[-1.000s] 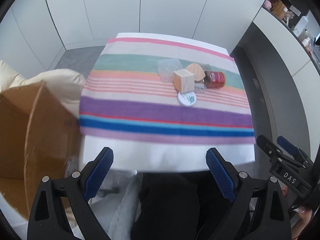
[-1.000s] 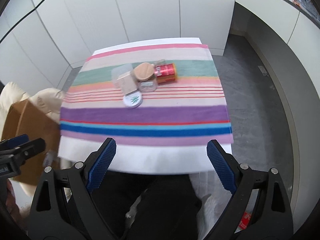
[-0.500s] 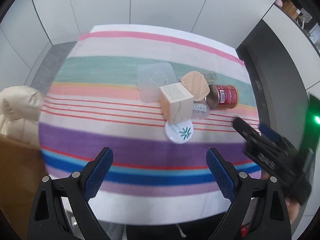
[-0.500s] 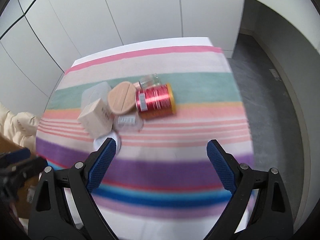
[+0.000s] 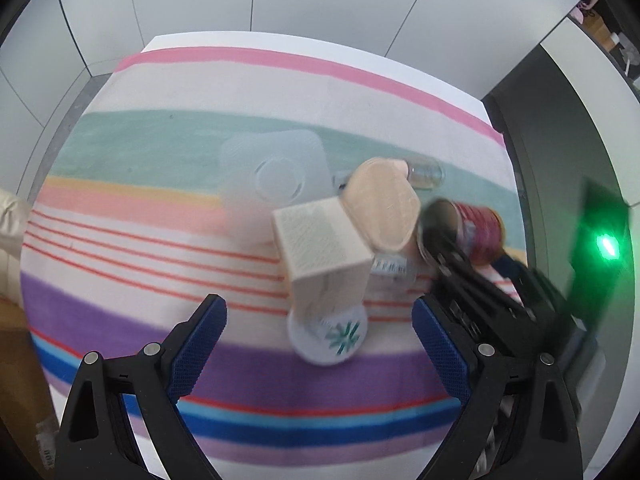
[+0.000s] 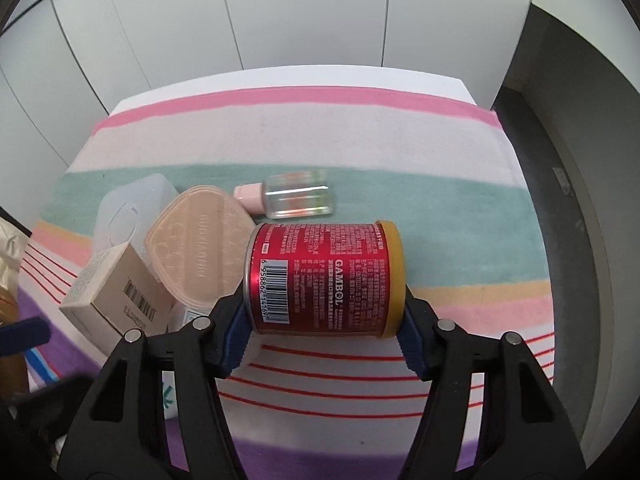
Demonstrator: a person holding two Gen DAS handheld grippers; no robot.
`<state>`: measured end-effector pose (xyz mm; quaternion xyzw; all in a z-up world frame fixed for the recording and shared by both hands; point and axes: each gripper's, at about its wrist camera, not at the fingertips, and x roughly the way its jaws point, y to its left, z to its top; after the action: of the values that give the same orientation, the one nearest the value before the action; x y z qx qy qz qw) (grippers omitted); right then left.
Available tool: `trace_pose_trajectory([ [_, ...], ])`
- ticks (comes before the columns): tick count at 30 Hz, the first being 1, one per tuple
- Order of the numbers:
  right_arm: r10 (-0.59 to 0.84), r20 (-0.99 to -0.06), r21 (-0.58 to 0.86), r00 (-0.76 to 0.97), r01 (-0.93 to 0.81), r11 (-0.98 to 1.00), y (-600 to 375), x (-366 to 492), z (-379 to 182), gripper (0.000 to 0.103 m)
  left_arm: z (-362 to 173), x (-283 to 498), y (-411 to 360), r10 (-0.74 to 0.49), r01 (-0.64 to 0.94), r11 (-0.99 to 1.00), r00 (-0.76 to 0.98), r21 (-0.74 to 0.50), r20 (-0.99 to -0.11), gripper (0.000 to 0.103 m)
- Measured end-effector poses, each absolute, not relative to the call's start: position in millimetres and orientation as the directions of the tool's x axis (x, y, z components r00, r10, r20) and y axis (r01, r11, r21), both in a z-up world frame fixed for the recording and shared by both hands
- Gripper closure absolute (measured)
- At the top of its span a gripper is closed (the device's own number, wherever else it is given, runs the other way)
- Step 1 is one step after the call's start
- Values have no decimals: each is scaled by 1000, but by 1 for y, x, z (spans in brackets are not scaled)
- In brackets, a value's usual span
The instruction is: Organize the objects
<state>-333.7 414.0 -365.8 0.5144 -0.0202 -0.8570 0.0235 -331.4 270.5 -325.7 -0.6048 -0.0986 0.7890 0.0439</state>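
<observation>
A red can (image 6: 324,276) with a yellow lid lies on its side on the striped cloth (image 6: 360,140). My right gripper (image 6: 322,320) is closing on it, one blue pad against each end. The left wrist view shows that gripper (image 5: 472,280) at the can (image 5: 476,232). My left gripper (image 5: 318,312) stands open above a white round lid (image 5: 332,332) and a beige box (image 5: 320,240), holding nothing. Beside them lie a peach heart-shaped case (image 6: 196,248), a clear bottle with a pink cap (image 6: 298,194) and a translucent white box (image 5: 276,176).
The cloth covers a small white table with its edges near on all sides. A cardboard box (image 5: 16,380) and a cream cushion (image 5: 8,220) sit off the left edge. White cabinet doors (image 6: 312,12) stand behind, and grey floor (image 6: 560,200) lies to the right.
Both grippers have come down and forward over the table, so the objects look much larger. The right jaws have narrowed from wide open onto the red can's ends. The left jaws stay wide.
</observation>
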Motion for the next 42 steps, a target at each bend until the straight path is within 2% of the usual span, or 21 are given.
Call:
trace_pose_trajectory([
  [4,-63,-878,84,-475,-23,-996,435,-322,-363,38,-339,-349,279,168,71,-978,-274,-195,-947,9],
  [6,-52,-878,82,-476,-43,-996,443,-316,-361,39,-348,-357,283,108,62,-990,-286,-130,-952,14],
  [7,-50,-878,84,-475,-50,-995,448,-313,-359,39,-352,-359,284,85,58,-993,-280,-106,-956,28],
  [8,-51,-879,88,-474,-56,-995,450,-311,-358,39,-356,-360,284,78,54,-994,-273,-96,-959,49],
  [9,-53,-880,92,-473,-60,-994,451,-309,-357,39,-361,-361,282,92,49,-993,-266,-109,-960,56],
  [10,-54,-880,94,-472,-61,-994,453,-308,-356,39,-362,-361,280,101,51,-992,-274,-120,-956,58],
  [17,-45,-879,82,-474,-56,-995,459,-299,-346,39,-341,-353,278,26,16,-999,-359,-34,-933,59],
  [29,-27,-859,56,-512,-43,-998,452,-285,-298,39,-283,-341,275,-19,-9,-1000,-415,25,-910,59],
  [42,-28,-785,40,-619,-6,-999,430,-255,-169,39,-142,-310,259,-19,-53,-997,-559,58,-829,59],
])
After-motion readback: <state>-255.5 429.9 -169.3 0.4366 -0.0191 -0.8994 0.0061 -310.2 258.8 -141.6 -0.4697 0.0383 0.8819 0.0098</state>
